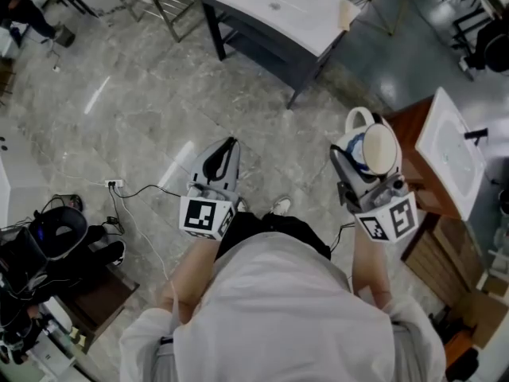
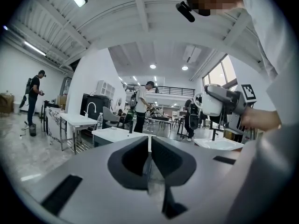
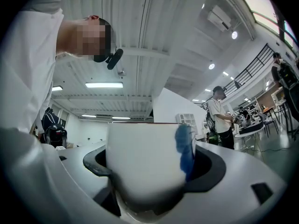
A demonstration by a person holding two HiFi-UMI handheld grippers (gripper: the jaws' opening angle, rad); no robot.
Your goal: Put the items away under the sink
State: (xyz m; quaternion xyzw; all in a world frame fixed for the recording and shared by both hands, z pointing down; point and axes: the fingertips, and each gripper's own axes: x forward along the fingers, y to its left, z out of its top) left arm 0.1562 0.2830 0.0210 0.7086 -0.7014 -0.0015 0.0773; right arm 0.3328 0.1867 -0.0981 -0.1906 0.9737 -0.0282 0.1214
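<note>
My right gripper (image 1: 355, 159) is shut on a white mug (image 1: 380, 148) with a blue mark and holds it in the air at the right of the head view. In the right gripper view the mug (image 3: 145, 162) fills the space between the jaws, its blue mark on the right side. My left gripper (image 1: 229, 145) is held at the same height to the left, shut with nothing in it; its dark jaws meet in the left gripper view (image 2: 149, 155). That view also catches the mug (image 2: 211, 104) at the right. The space under the sink is hidden.
A white sink basin (image 1: 449, 153) with a black faucet (image 1: 475, 135) sits on a brown wooden cabinet (image 1: 433, 245) at the right. A grey table with a white top (image 1: 270, 10) stands ahead. A power strip (image 1: 114, 185) and black gear (image 1: 48, 237) lie on the floor at left.
</note>
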